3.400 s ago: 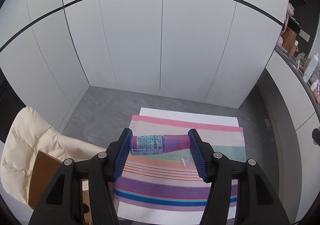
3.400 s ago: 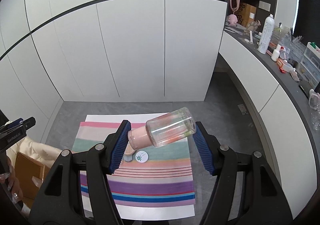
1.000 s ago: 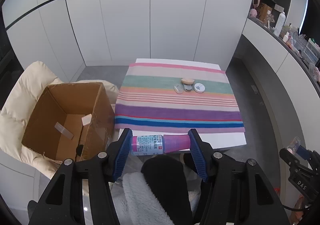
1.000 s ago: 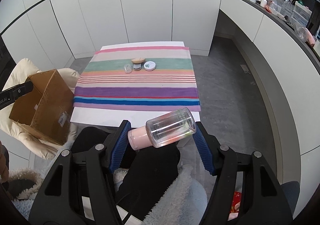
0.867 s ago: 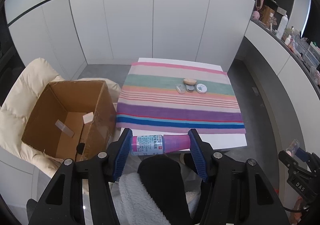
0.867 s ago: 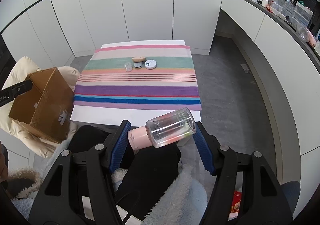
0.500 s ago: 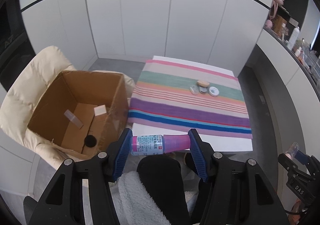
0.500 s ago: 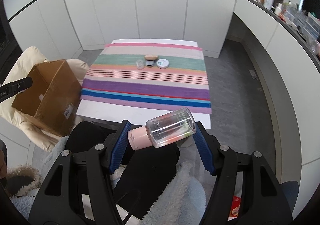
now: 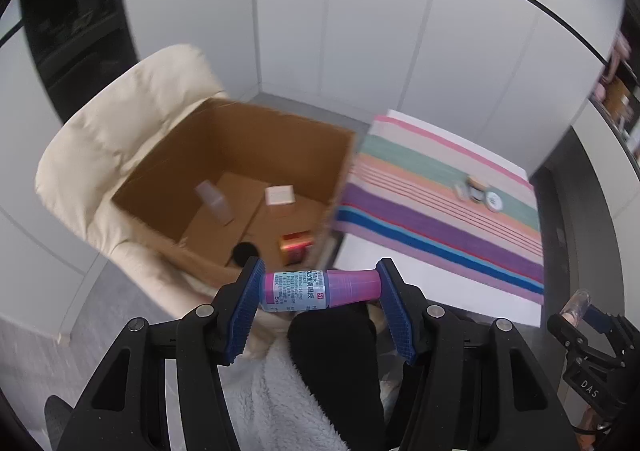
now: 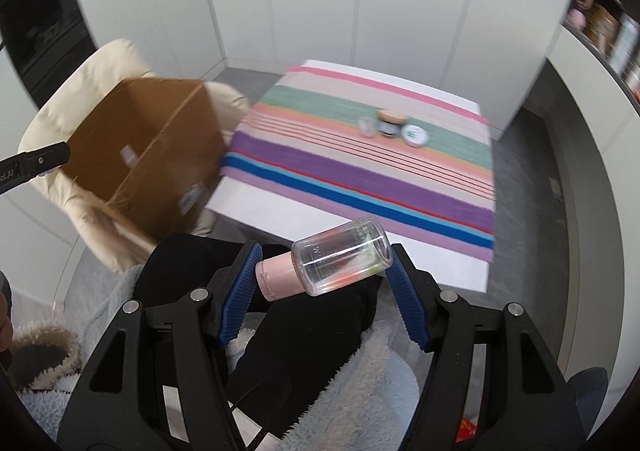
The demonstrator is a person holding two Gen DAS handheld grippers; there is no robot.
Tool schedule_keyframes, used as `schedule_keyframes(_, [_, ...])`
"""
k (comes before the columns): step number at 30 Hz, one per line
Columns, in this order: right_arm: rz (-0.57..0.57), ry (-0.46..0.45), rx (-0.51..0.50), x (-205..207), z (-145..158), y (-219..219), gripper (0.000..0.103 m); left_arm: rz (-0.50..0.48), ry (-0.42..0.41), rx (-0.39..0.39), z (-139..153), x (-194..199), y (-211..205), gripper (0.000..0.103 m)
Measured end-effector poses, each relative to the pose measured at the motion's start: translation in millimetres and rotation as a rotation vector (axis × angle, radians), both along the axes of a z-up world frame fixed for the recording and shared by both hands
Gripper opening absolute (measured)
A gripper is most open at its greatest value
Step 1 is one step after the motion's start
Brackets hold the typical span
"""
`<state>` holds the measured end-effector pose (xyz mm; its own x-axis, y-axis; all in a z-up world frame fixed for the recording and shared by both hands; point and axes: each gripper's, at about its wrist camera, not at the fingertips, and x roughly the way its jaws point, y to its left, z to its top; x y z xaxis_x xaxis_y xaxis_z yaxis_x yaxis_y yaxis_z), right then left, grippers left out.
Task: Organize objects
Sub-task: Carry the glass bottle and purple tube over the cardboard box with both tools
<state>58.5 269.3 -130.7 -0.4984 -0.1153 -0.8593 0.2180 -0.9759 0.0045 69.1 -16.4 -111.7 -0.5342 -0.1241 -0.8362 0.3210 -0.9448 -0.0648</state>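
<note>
My left gripper (image 9: 320,291) is shut on a small purple bottle (image 9: 320,289) with a blue label, held sideways just in front of an open cardboard box (image 9: 236,155). The box also shows in the right wrist view (image 10: 148,147); it holds a clear bottle (image 9: 214,203), a white block (image 9: 279,195) and a red item (image 9: 295,243). My right gripper (image 10: 324,267) is shut on a clear bottle with a pink cap (image 10: 324,265), held sideways before the striped table (image 10: 360,171). Three small jars (image 10: 392,127) stand on the cloth.
The box rests on a cream padded chair (image 9: 112,131) left of the table. White cabinet doors (image 9: 360,31) line the back. A counter with clutter (image 10: 608,39) runs along the right. The person's lap in dark and fleece clothing (image 10: 320,363) lies below the grippers.
Both grippers have swung left, so the box has come nearer and more central in the left wrist view. The table has shifted right. Both bottles stay held.
</note>
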Motion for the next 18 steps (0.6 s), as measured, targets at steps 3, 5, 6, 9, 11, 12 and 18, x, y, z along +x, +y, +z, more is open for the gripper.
schedule_keyframes(3, [0.046, -0.014, 0.005, -8, -5, -25, 0.066, 0.051, -0.009, 0.007, -5, 8, -25, 0.058])
schedule_keyframes(5, [0.080, -0.023, 0.004, -13, -8, -42, 0.066, 0.079, -0.014, 0.013, -8, 13, -38, 0.058])
schedule_keyframes(6, [0.097, -0.025, 0.004, -15, -9, -49, 0.066, 0.095, -0.016, 0.016, -10, 15, -46, 0.058])
schedule_keyframes(9, [0.159, -0.028, 0.011, -19, -11, -77, 0.066, 0.140, -0.024, 0.031, -17, 20, -68, 0.058])
schedule_keyframes(11, [0.184, -0.025, 0.019, -21, -12, -90, 0.066, 0.170, -0.029, 0.042, -21, 21, -81, 0.058])
schedule_keyframes(12, [0.195, -0.024, 0.020, -23, -12, -96, 0.066, 0.184, -0.030, 0.046, -23, 22, -88, 0.058])
schedule_keyframes(18, [0.243, -0.033, 0.035, -39, -19, -129, 0.066, 0.234, -0.042, 0.065, -35, 14, -111, 0.058])
